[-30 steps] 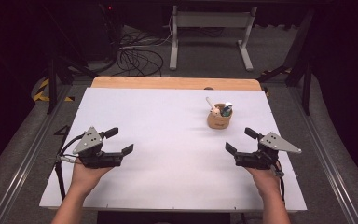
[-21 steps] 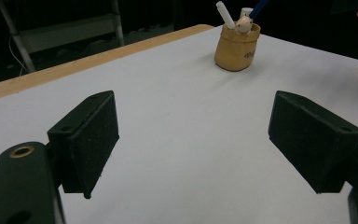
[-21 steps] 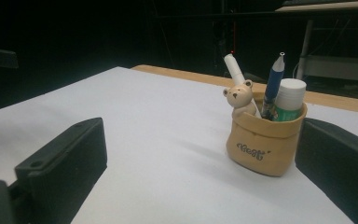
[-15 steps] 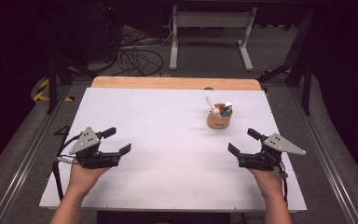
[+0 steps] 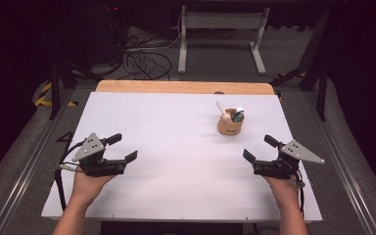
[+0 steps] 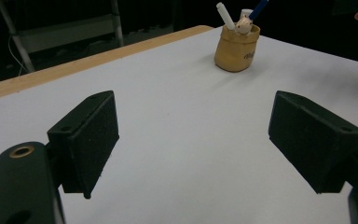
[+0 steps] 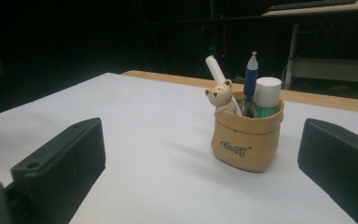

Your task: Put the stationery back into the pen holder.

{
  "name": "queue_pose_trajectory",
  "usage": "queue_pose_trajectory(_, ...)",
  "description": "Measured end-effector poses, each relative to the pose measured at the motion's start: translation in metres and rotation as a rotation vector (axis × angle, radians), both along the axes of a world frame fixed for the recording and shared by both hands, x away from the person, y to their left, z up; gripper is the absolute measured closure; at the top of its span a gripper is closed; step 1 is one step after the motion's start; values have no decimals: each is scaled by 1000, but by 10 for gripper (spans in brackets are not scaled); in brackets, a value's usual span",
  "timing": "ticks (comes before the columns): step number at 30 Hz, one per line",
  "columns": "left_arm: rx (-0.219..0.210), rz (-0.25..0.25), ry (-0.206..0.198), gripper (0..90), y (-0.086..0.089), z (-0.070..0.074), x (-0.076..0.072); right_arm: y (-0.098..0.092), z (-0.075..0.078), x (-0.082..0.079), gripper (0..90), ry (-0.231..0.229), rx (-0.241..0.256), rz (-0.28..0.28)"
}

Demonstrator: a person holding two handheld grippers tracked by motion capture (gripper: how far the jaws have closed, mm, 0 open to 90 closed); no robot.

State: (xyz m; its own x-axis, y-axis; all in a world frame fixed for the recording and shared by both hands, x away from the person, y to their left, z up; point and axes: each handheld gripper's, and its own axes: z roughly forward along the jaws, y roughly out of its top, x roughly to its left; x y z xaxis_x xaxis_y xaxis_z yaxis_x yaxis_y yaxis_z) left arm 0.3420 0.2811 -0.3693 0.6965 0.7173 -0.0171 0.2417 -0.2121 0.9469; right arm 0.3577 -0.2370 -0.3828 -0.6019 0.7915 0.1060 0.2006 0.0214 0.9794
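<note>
A tan sack-shaped pen holder with a small bear figure stands upright on the white table top, at the back right. It holds a white pen, a blue pen and a white-capped tube. My right gripper is open a short way in front of it, jaws wide apart, and the holder sits between and beyond those jaws. At the front left, my left gripper is open and empty. From there the holder is far off, past the gripper's own jaws.
A wooden strip borders the table's far edge. Beyond it the dark floor carries a tangle of cables and a white metal stand. Metal rails run along both sides of the table.
Both hands have drifted slightly outward, the left one leftward and the right one rightward. The jaws remain open and the pen holder has not moved.
</note>
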Motion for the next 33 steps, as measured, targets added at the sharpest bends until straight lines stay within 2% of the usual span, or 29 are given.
queue_pose_trajectory(28, 3, 10, 12, 163, 0, -5, 3, 2, -4, 1, 18, 1, -16, -11)
queue_pose_trajectory(33, 12, 16, 3, 159, 0, -8, 4, 2, -5, 2, 18, 0, -21, -11)
